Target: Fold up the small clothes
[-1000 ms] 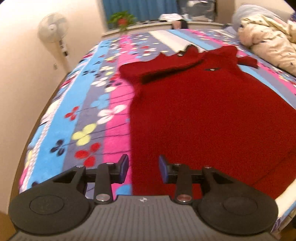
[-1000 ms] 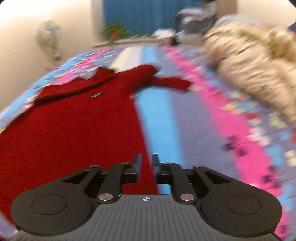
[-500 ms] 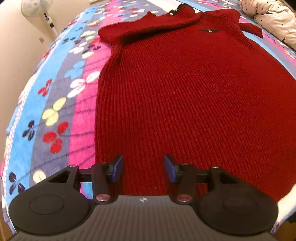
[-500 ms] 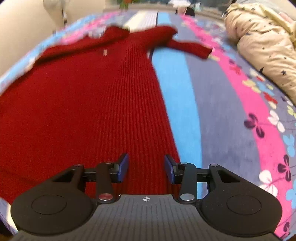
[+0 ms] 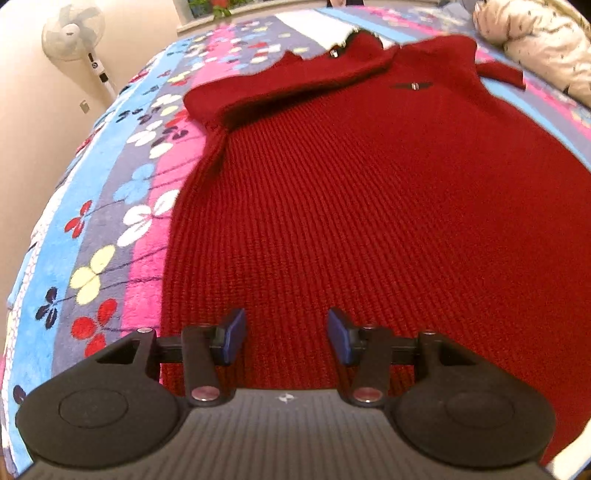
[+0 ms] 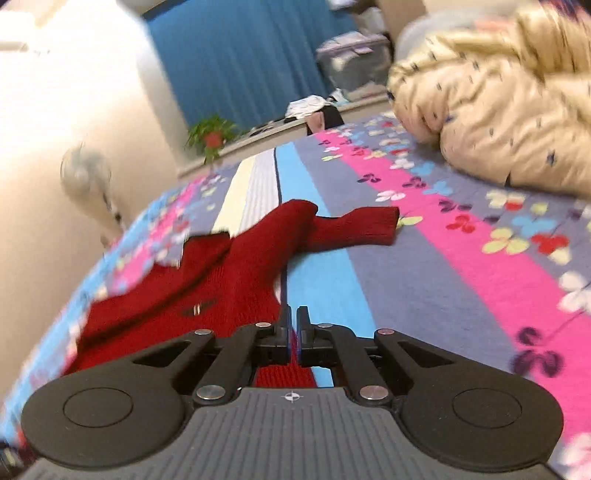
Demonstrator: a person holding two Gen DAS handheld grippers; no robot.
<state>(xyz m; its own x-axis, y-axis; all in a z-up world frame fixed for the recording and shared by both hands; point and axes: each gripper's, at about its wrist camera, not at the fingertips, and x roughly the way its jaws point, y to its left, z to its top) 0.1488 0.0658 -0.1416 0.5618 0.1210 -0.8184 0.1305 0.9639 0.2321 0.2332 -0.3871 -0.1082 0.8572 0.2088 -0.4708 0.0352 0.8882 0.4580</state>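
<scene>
Hem-grabbing step: right tongs (image 6: 292,334) pinch the red sweater (image 5: 369,206); left tongs (image 5: 286,341), spread wide, must close on its hem.

One red knitted sweater (image 5: 369,206). One flowered bedspread (image 5: 110,206). One cream quilt (image 6: 509,110). One standing fan (image 5: 74,33). One potted plant (image 6: 212,138). One blue curtain (image 6: 236,55). Two grippers: left gripper (image 5: 286,336), right gripper (image 6: 292,332).

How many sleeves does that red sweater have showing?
2: one sleeve folded across the red sweater chest; the other sleeve stretched out flat on the blanket.
</scene>
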